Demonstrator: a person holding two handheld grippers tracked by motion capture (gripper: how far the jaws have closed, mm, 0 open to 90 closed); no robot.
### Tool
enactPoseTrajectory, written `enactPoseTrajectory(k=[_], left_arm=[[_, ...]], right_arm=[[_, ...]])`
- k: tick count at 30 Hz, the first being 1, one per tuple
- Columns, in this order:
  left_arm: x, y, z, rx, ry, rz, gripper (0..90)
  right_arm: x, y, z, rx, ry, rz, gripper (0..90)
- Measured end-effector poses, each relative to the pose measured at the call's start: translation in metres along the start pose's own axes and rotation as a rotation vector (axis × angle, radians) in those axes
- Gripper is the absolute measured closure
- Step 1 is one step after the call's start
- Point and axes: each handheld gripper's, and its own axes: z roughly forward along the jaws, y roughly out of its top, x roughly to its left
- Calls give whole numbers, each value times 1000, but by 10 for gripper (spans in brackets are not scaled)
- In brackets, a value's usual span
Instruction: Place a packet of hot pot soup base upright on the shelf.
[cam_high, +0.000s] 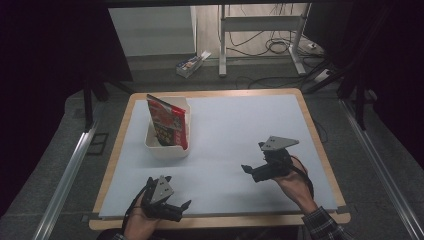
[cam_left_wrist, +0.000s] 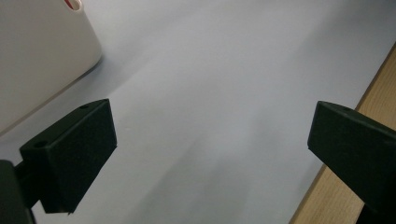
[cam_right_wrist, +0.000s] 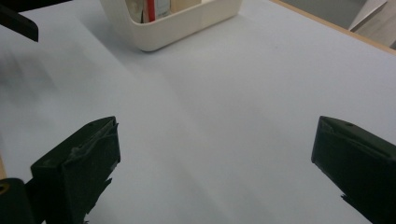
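A white rounded plastic bin (cam_high: 167, 145) stands on the left rear part of the pale blue tabletop (cam_high: 235, 130), and a red printed flat package (cam_high: 167, 122) stands upright inside it, leaning a little and rising above the rim. The left gripper (cam_high: 172, 205) is held near the front edge of the tabletop, in front of the bin and apart from it, with its jaws wide open and nothing between them. The right gripper (cam_high: 248, 170) is held over the right front part of the tabletop, well apart from the bin and turned toward it, its jaws also wide open and holding nothing.
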Motion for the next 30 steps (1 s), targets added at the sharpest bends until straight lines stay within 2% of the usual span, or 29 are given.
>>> enactPoseTrajectory(k=[9,16,19,22,25,30], left_arm=[[0,0,1,17,0,7,14],[0,0,2,28,6,21,16],[-1,0,2,29,11,35,16],[-2,0,3,31,15,44,16],[-2,0,3,28,21,43,12],[0,1,1,-4,21,26,6]], right_arm=[[-5,-31,-23,-27,-44,58,9],[-10,-53,-34,-17,-79,86,9],[-10,-62,-35,10,-104,81,11],[-10,-69,-34,58,-141,56,14],[-10,-71,-34,70,-141,56,15],[-9,-71,-32,71,-135,50,13]])
